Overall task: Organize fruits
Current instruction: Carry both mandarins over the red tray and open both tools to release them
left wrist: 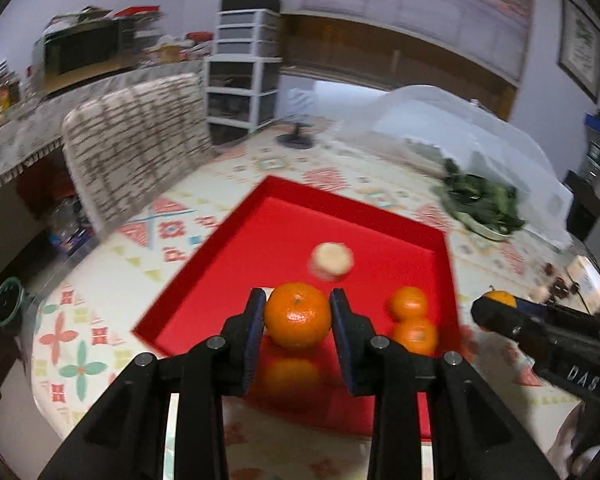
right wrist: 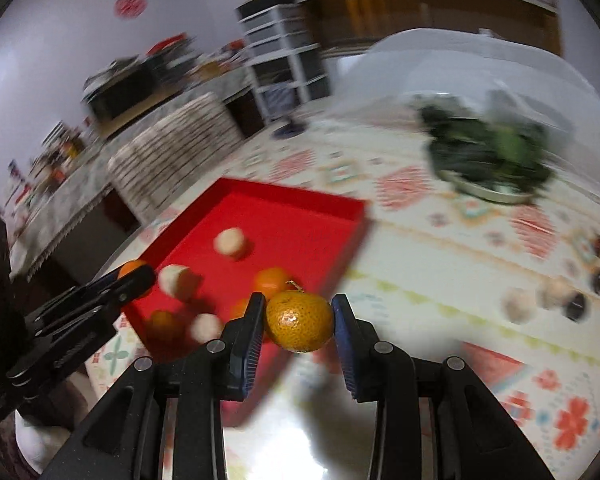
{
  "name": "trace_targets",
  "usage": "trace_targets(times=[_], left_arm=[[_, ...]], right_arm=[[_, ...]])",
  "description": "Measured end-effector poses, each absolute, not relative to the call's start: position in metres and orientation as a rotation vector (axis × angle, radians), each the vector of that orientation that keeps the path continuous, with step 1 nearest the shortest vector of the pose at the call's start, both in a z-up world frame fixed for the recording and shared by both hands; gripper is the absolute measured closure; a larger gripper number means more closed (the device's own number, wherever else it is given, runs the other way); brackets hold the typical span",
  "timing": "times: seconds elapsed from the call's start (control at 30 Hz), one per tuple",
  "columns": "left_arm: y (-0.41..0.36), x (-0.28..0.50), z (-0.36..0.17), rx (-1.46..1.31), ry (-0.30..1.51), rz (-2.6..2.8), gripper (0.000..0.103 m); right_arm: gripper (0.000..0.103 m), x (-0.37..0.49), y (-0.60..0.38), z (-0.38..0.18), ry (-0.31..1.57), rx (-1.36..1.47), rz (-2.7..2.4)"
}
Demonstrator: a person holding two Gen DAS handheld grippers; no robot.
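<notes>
My left gripper (left wrist: 298,316) is shut on a bright orange mandarin (left wrist: 298,315) and holds it above the near part of the red tray (left wrist: 236,256). Two smaller mandarins (left wrist: 410,320) and a pale round fruit (left wrist: 332,261) lie in the tray. My right gripper (right wrist: 299,322) is shut on a speckled yellowish mandarin (right wrist: 299,322), just off the tray's right near corner (right wrist: 356,216). In the right wrist view the tray holds pale round fruits (right wrist: 230,242) and mandarins (right wrist: 272,280). The left gripper (right wrist: 134,276) shows at left there; the right gripper (left wrist: 496,312) shows at right in the left wrist view.
The table has a patterned cloth (right wrist: 440,248). A plate of dark greens (right wrist: 488,160) sits at the far right under a clear dome cover (right wrist: 440,64). Small dark and pale fruits (right wrist: 560,296) lie on the cloth at right. A chair (left wrist: 136,140) stands at the far left edge.
</notes>
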State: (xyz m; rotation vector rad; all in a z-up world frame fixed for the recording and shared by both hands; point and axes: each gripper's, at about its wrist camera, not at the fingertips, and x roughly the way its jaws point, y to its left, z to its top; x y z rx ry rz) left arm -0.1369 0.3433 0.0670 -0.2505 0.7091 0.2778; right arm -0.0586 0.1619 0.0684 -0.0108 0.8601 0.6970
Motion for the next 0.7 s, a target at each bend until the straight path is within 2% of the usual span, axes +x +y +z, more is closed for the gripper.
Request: trace_targets(times=[0.27, 0.33, 0.4, 0.5, 0.57, 0.7], left_arm=[[0.366, -0.136, 0.052, -0.27, 0.72, 0.325, 0.07], [0.367, -0.136, 0.052, -0.271, 0.718, 0.327, 0.065], [0.366, -0.137, 0.053, -0.269, 0.71, 0.333, 0.055], [0.361, -0.138, 0.057, -0.254, 0.701, 0.335, 0.047], [0.358, -0.139, 0.059, -0.243, 0.698, 0.333, 0.044], [0.35, -0.14, 0.064, -0.229, 0.691, 0.327, 0.041]], right_arm=[[0.066, -0.042, 0.213, 0.046, 0.9, -0.062, 0.702], [0.066, -0.037, 0.218, 0.045, 0.897, -0.07, 0.694], [0.066, -0.033, 0.221, 0.045, 0.895, -0.074, 0.688], [0.065, -0.028, 0.224, 0.047, 0.895, -0.065, 0.688], [0.056, -0.029, 0.224, 0.05, 0.888, -0.05, 0.692], [0.055, -0.034, 0.217, 0.061, 0.853, -0.046, 0.683]])
